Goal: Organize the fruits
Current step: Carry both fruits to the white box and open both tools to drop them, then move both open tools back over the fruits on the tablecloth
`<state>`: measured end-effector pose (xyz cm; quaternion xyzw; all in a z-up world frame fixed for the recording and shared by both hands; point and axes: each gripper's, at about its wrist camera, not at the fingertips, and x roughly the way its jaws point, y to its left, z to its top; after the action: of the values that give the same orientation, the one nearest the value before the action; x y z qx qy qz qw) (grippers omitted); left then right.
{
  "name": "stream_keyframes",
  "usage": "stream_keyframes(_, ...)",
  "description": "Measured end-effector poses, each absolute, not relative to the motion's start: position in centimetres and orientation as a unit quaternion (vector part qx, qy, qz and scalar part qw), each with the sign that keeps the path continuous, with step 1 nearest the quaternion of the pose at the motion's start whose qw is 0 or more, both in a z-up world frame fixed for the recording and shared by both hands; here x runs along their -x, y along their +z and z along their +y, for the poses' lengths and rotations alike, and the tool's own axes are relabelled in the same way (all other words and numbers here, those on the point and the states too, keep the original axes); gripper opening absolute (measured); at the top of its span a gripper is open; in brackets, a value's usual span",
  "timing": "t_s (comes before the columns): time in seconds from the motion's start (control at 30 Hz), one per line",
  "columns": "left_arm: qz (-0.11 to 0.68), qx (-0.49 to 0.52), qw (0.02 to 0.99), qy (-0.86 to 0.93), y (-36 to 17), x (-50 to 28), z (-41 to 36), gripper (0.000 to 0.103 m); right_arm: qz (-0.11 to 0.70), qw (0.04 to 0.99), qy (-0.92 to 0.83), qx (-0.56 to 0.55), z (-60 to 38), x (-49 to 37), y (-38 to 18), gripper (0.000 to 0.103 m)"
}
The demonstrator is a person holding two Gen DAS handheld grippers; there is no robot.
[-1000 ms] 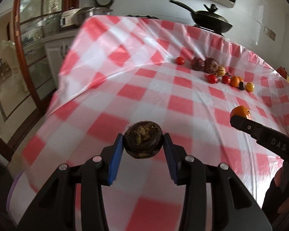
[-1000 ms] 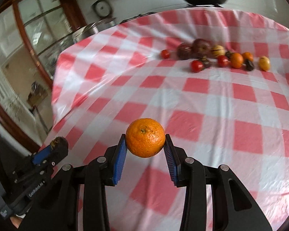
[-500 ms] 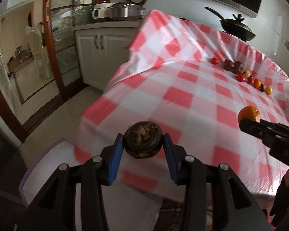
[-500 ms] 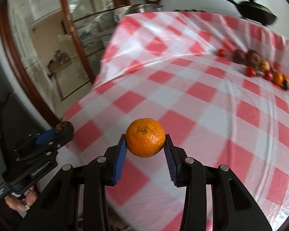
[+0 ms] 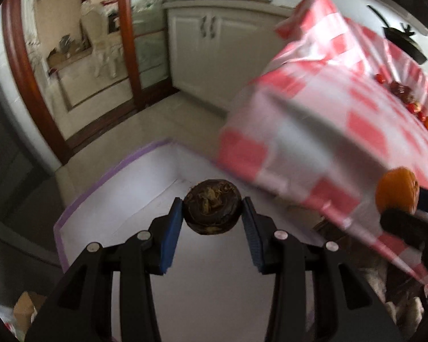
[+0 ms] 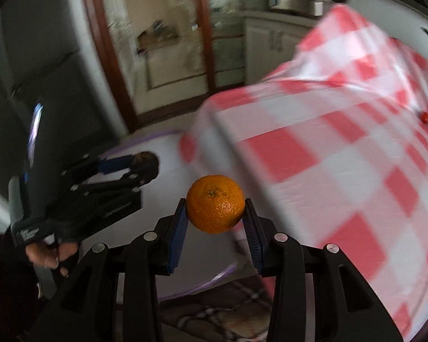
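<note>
My left gripper (image 5: 212, 216) is shut on a dark brown, rough, round fruit (image 5: 212, 205) and holds it in the air over a white mat (image 5: 122, 199) on the floor. My right gripper (image 6: 215, 216) is shut on an orange (image 6: 215, 203), also held off the table's near left corner. In the right wrist view the left gripper (image 6: 145, 168) shows at the left with the brown fruit. In the left wrist view the orange (image 5: 396, 189) shows at the right edge. A row of several small fruits (image 5: 408, 99) lies far back on the table.
The table wears a red and white checked cloth (image 5: 328, 119), its corner hanging down close to both grippers. The white mat has a purple border (image 5: 105, 176). A white cabinet (image 5: 214, 45) and a wooden glass door frame (image 5: 131, 42) stand behind. A black wok (image 5: 405, 42) sits at the table's far end.
Both grippers have pulled back and swung left off the table, each keeping its fruit. The view now holds the floor and mat where the tabletop was.
</note>
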<state>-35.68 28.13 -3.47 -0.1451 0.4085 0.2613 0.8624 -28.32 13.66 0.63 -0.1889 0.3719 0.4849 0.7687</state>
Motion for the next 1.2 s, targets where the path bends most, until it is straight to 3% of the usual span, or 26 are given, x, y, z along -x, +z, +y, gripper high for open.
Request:
stream_keyframes(0.47, 0.499, 0.167, 0.789, 0.317, -11.3, 39.3, 32.8, 0.042, 0.464, 0.650, 0.511, 0.317, 23.1, 31.7, -10.3, 0.039)
stream_keyframes(0.73, 0.510, 0.192, 0.777, 0.315, -12.4, 39.5, 33.9, 0.043, 0.478, 0.625, 0.505, 0.356, 24.7, 32.5, -13.3, 0.040)
stream_keyframes(0.83, 0.510, 0.192, 0.776, 0.316, -12.2, 39.4, 33.6, 0.053, 0.487, 0.624, 0.502, 0.348, 24.8, 32.4, -13.4, 0.043)
stream_keyframes(0.93, 0.505, 0.190, 0.778, 0.321, -11.9, 39.2, 33.5, 0.072, 0.497, 0.629, 0.501, 0.324, 24.2, 31.5, -13.0, 0.062)
stream_keyframes(0.97, 0.502, 0.187, 0.780, 0.325, -11.6, 39.2, 33.3, 0.076, 0.498, 0.632, 0.503, 0.316, 24.0, 31.3, -12.8, 0.063)
stream_keyframes(1.2, 0.500, 0.162, 0.783, 0.333, -10.5, 38.7, 32.7, 0.077, 0.497, 0.640, 0.510, 0.290, 23.4, 31.4, -11.4, 0.063)
